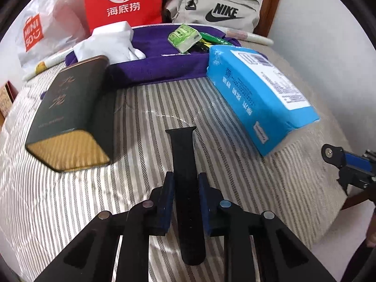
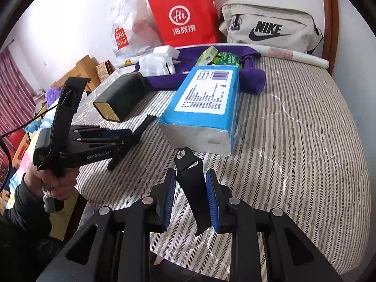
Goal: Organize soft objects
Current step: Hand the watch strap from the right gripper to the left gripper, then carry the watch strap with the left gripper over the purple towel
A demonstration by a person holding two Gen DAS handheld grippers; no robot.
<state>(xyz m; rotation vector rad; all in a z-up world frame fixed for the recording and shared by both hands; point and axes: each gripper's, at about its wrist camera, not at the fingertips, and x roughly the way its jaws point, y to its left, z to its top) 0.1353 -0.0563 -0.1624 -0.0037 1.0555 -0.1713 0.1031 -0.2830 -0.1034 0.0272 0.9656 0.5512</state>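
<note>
Seemingly little is sorted yet: the blue plastic-wrapped tissue pack (image 2: 202, 108) lies mid-bed, white cloth gloves (image 2: 157, 64) at eleven o'clock on the purple fabric bag (image 1: 159, 68). Each hand-held gripper, left (image 1: 185, 202) and right (image 2: 191, 197), clamps a black strap piece.

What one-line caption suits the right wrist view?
Right gripper and left gripper, each holding a black strap piece, hover over a striped bed near a blue tissue pack.

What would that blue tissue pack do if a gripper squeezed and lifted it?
The tissue pack would probably dent: its open end shows soft white sheets under thin film. It looks light for its bulk. The glossy wrap might slip a little, and a long pack held at one end could sag.
</note>
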